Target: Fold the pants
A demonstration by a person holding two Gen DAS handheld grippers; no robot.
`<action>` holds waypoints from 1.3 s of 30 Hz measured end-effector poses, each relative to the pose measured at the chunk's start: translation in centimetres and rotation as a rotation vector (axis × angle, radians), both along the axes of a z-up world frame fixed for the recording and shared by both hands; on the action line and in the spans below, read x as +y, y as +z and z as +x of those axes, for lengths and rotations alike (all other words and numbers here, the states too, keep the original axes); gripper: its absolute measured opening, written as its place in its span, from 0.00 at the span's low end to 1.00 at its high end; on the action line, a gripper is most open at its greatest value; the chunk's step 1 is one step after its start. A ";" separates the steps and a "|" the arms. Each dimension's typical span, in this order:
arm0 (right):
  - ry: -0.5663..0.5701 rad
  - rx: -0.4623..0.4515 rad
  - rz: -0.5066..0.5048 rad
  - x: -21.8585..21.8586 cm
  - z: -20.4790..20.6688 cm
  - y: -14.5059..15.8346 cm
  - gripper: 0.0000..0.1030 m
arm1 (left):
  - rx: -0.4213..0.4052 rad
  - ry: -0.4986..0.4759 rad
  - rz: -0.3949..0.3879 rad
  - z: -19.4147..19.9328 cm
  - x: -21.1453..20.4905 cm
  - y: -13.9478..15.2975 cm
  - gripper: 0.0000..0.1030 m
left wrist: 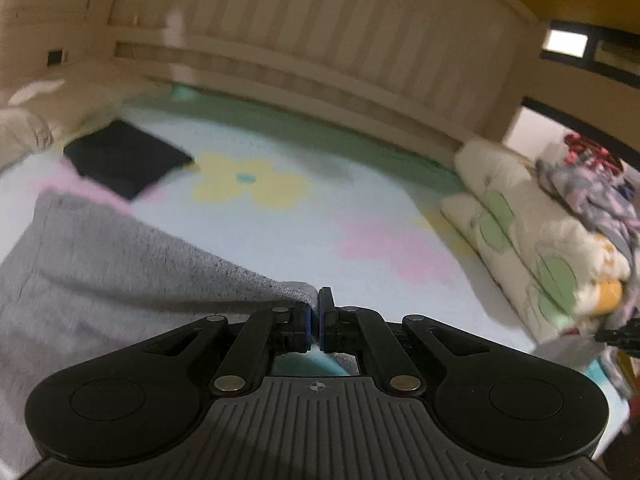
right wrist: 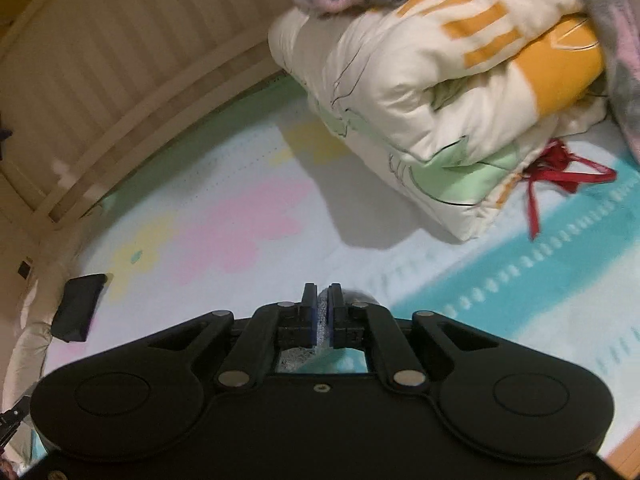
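Grey pants (left wrist: 100,264) spread from the lower left of the left wrist view up to my left gripper (left wrist: 318,300), which is shut on a corner of the grey cloth and holds it off the floral bed sheet (left wrist: 280,220). In the right wrist view my right gripper (right wrist: 322,300) is shut on a thin edge of grey pants fabric (right wrist: 322,328), which shows between the blue pads and below them. The remaining cloth on that side is hidden under the gripper body.
A folded black garment (left wrist: 128,160) lies on the sheet at the far left. A rolled cream quilt (right wrist: 440,112) with a patterned blanket on top sits to the right, with a red ribbon (right wrist: 560,176) beside it. A slatted headboard (left wrist: 300,40) stands behind the bed.
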State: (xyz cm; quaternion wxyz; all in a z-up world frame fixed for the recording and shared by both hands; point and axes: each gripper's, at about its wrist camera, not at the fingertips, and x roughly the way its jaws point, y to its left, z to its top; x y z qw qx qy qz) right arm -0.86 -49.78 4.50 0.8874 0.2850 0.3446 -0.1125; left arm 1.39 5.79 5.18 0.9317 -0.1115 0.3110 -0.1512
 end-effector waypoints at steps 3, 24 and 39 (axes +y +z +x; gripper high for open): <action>0.001 0.095 -0.026 0.3 -2.5 -0.8 0.10 | 0.076 -0.035 0.028 -2.8 0.9 -2.4 0.03; -0.068 0.081 0.040 1.8 -8.0 -0.3 0.10 | 0.008 -0.038 0.032 -4.5 0.3 0.4 0.03; -0.029 0.512 0.003 2.6 -7.8 -11.2 0.22 | 0.410 -0.110 0.264 -4.6 -2.7 -11.6 0.09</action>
